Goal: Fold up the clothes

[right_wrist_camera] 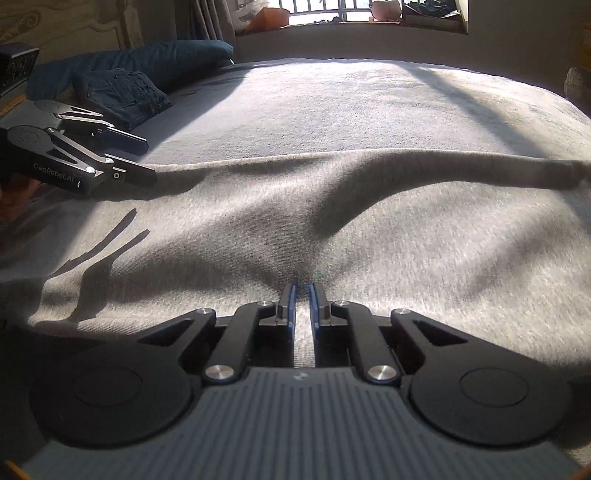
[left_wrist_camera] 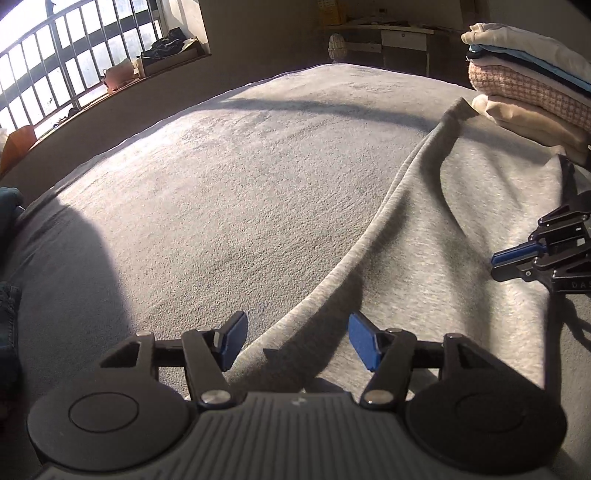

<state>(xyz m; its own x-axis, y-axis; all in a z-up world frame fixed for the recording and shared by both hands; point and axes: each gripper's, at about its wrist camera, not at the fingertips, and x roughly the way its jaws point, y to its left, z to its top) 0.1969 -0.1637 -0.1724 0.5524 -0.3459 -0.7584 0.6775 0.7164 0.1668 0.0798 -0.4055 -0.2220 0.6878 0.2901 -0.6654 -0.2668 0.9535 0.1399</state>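
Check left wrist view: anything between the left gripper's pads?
Only the grey garment's folded edge, lying on the bed. The left gripper stands open over it, pads clear of the cloth, seen in the left wrist view.

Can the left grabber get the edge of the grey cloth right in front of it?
Probably yes. The left gripper has its jaws open, and the grey cloth's edge runs between them with nothing in the way.

Home bedroom: wide bed (left_wrist_camera: 221, 177) with grey cover, barred window (left_wrist_camera: 55, 66) with cluttered sill, stack of folded clothes (left_wrist_camera: 532, 88), folded jeans (right_wrist_camera: 125, 96) by a blue pillow (right_wrist_camera: 147, 59), carved headboard (right_wrist_camera: 66, 22).
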